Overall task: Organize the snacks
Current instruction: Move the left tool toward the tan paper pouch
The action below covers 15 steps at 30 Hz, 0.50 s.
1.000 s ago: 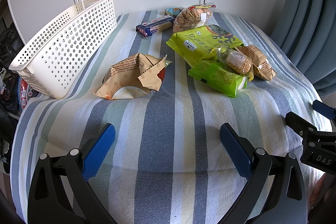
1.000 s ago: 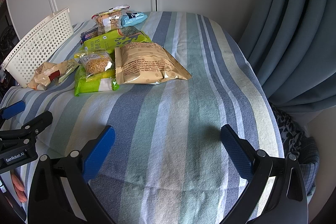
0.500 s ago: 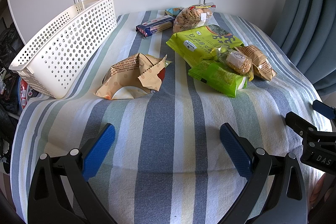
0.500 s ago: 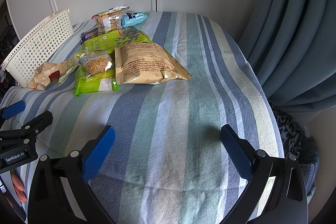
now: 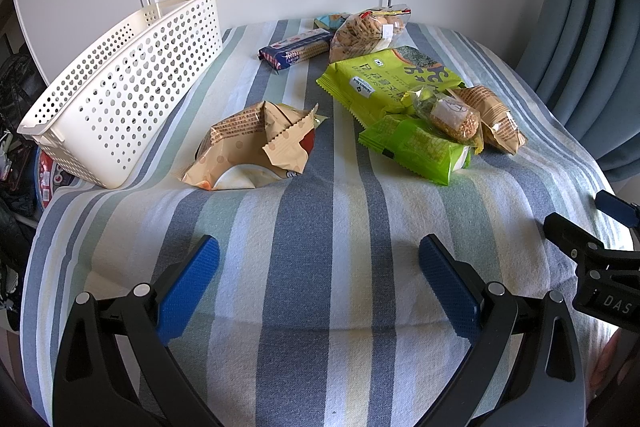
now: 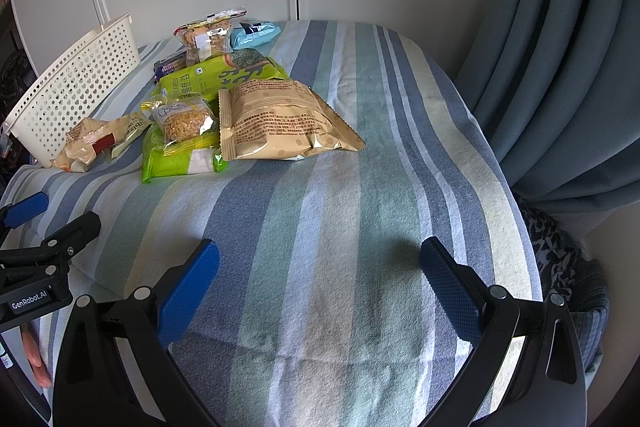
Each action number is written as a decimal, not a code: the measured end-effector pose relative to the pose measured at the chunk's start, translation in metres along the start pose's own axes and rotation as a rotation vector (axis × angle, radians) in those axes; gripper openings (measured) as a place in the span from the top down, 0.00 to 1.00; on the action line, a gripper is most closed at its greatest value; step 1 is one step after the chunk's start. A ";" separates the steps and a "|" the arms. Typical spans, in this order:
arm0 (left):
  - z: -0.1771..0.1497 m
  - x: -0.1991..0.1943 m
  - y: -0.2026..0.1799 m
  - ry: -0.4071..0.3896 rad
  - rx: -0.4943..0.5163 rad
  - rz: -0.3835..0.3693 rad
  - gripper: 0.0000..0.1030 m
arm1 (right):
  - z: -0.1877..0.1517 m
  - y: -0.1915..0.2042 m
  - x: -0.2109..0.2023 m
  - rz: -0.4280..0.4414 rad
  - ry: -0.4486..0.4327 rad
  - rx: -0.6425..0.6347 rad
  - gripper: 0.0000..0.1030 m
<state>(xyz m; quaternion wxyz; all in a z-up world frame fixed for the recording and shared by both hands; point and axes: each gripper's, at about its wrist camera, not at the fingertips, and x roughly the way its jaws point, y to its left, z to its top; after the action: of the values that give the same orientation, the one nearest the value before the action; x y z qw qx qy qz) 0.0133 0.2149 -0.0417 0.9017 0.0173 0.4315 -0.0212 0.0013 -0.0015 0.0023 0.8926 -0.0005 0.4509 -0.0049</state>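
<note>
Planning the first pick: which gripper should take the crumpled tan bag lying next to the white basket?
Left, probably. The crumpled tan bag lies almost straight ahead of the open left gripper, with the basket just beyond on that side. From the right gripper, also open, it sits far off to the side behind the green packet.

Side-by-side low views, shared snacks (image 5: 416, 107)

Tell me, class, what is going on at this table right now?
A person holds a two-finger gripper in each hand, and neither holds anything: the left gripper and the right gripper are both open above the striped tablecloth. Snack packets lie loose on the cloth, among them a crumpled tan bag, a large green bag and a flat tan bag. The white perforated basket stands at the left edge, with no snack visible inside.
</note>
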 end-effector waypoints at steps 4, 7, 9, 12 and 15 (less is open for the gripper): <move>0.001 0.000 0.000 0.000 0.000 0.000 0.02 | 0.001 0.000 -0.001 0.004 -0.001 0.002 0.05; 0.000 -0.004 0.004 -0.013 -0.011 -0.005 0.02 | 0.004 -0.003 -0.006 0.027 -0.023 0.026 0.05; 0.004 -0.007 0.010 -0.030 -0.004 0.002 0.02 | 0.011 -0.001 -0.016 0.049 -0.064 0.024 0.05; 0.014 -0.015 0.025 -0.057 -0.006 0.024 0.02 | 0.023 0.006 -0.028 0.044 -0.110 -0.014 0.05; 0.025 -0.022 0.044 -0.088 -0.046 -0.009 0.02 | 0.038 0.011 -0.029 0.067 -0.127 -0.036 0.05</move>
<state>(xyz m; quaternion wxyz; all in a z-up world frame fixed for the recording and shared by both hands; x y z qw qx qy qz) 0.0214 0.2586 -0.0088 0.9198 -0.0063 0.3921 -0.0164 0.0147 0.0100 0.0475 0.9190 -0.0019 0.3929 0.0333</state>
